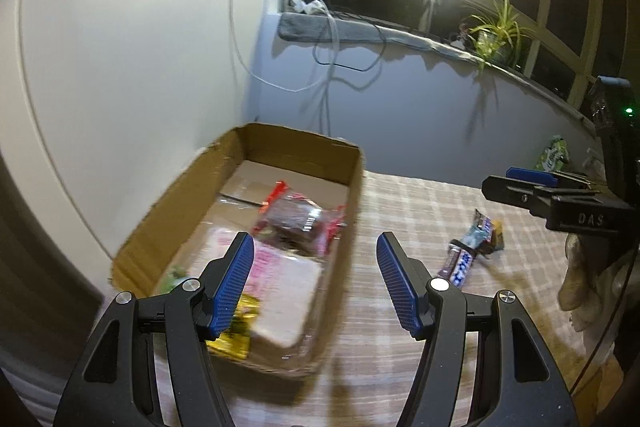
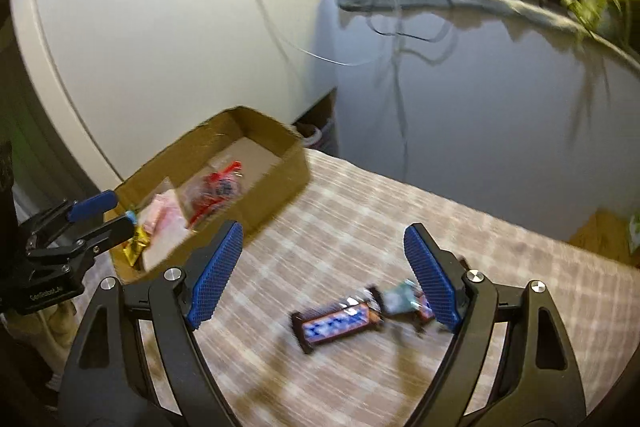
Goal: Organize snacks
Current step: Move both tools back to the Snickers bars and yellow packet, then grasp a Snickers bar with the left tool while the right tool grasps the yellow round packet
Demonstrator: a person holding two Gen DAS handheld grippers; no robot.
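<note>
A: In my left view, my left gripper (image 1: pixel 316 281) is spread apart and holds nothing. It hangs over the cardboard box (image 1: pixel 352 211), where some snack packs (image 1: pixel 298 223) already lie.

B: What could go wrong?

A: I could bump the box wall and push it.

B: And your right view?

A: My right gripper (image 2: pixel 322 277) is apart too, empty, above the candy bar (image 2: pixel 338 323). A small packet (image 2: pixel 400 301) touches it, so I might grab both or knock one away.
</note>
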